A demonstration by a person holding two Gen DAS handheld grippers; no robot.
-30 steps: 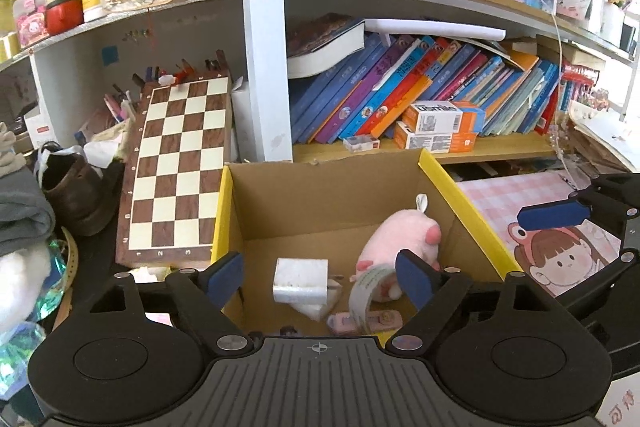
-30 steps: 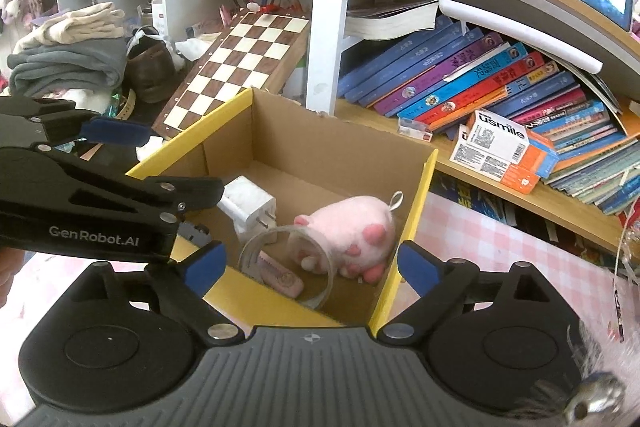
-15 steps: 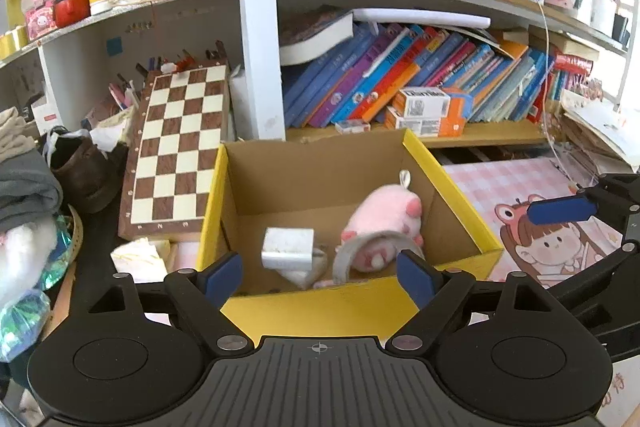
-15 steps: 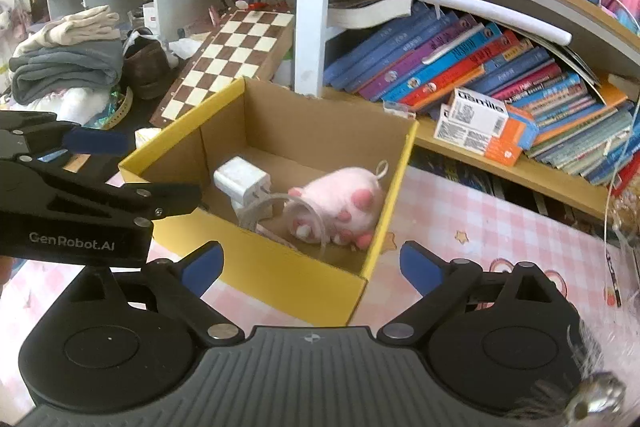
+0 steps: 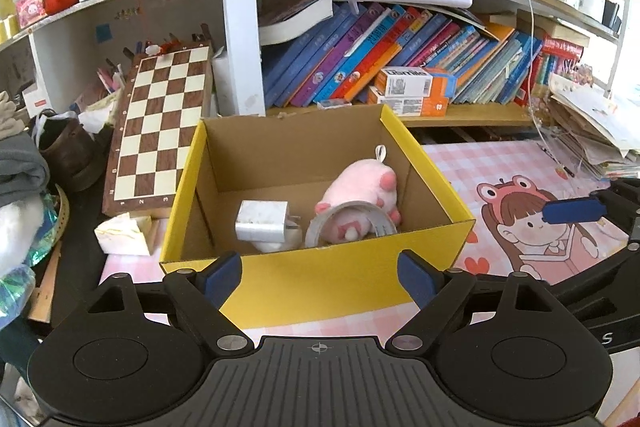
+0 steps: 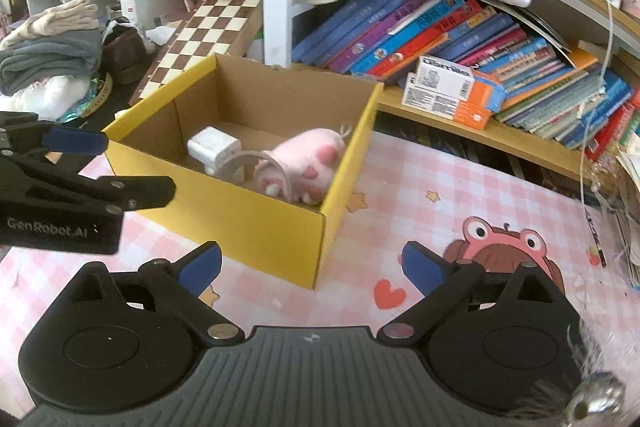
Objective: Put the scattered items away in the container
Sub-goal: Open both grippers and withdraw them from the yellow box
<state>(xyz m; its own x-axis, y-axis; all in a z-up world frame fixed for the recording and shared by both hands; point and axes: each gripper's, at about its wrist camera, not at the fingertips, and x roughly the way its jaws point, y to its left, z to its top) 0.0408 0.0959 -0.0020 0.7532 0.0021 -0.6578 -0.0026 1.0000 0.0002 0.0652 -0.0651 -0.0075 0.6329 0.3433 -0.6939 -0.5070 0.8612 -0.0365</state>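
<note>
Cardboard box (image 5: 320,283), yellow outside, holds fuzzy pink plush (image 5: 360,187).

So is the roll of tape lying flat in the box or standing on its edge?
On edge: the tape roll stands upright in the box, ringed around the pink plush.

Pink checked mat (image 6: 460,187) w/ cartoon frog-hat girl print covers the tabletop. Yellow cardboard box (image 5: 320,283) sits directly on it, just ahead of the left fingers (image 5: 222,277), ahead-left of the right fingers (image 6: 200,267). Small marbled white block (image 5: 122,235) lies beside the box, off to the left fingers' left. Chessboard (image 5: 160,127) leans beyond that.
</note>
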